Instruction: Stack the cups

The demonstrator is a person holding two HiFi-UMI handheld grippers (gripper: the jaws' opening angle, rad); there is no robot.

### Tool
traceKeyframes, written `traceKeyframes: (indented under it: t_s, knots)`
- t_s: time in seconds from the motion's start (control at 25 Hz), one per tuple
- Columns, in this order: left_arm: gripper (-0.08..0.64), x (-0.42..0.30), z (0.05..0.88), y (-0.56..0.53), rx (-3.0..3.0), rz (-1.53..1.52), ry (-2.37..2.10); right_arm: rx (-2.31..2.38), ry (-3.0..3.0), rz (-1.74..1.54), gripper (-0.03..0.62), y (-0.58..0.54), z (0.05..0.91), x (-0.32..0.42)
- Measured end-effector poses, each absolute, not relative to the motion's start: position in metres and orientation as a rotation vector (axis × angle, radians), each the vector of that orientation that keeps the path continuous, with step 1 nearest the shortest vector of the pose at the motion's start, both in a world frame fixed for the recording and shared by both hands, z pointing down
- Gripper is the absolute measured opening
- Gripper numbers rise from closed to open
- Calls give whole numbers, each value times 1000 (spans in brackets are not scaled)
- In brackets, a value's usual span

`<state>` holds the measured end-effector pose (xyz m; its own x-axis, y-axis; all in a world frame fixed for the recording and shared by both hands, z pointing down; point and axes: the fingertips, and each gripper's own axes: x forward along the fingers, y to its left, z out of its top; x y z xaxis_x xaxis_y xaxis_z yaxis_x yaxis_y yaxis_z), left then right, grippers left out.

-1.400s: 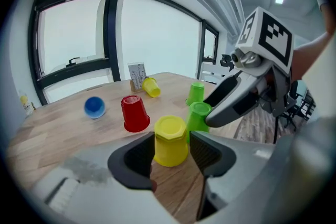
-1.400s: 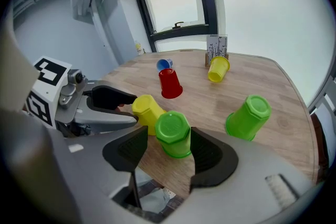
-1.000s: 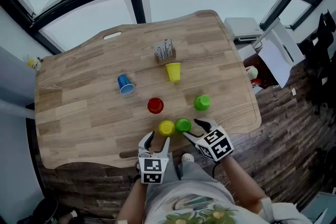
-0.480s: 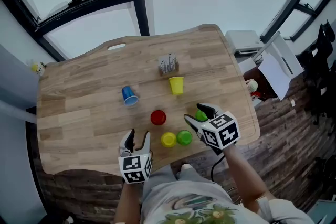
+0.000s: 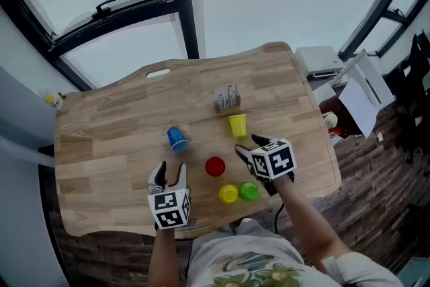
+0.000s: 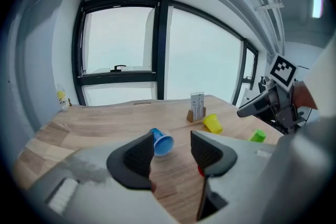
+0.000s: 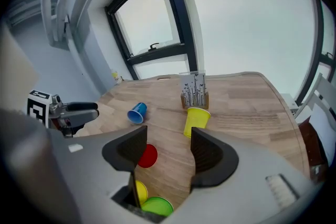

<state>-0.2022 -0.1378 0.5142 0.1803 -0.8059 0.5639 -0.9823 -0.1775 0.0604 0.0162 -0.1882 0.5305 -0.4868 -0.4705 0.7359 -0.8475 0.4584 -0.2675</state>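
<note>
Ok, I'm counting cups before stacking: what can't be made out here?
1. Head view: one green cup is hidden under the right gripper; only the left gripper view shows it.
2. Left gripper view: red cup mostly behind the jaws.
3. Card stand: print too small in every view.

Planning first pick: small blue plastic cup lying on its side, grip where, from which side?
Likely across the tapered wall of the small blue plastic cup, near the rim, from above with the left gripper: it lies on its side, mouth towards that gripper.
</note>
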Motion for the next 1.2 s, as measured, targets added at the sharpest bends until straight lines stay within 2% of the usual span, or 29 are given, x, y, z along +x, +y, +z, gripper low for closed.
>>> traceKeyframes:
  t_s: [0.28,0.36,0.56,0.84,1.2]
  knots:
    - [232,-239,534,-201,1860,537,-1568,1121,-2043,958,268,-202,564,11]
    - [232,-244,548,-218,1788,541,-1500,1137,-2029,980,289,-205,571,10]
    - [232,-240,588,-249,1650,634,-1305,1163,-1977,999,302,-213,588,13]
    - [252,-235,636,-265,1460,556,-1099,1170,-1891,1042,305,-220,615,12]
    - [250,-228,645,-269,1487,593,-1052,1232,-1786,1097,307,-233,645,22]
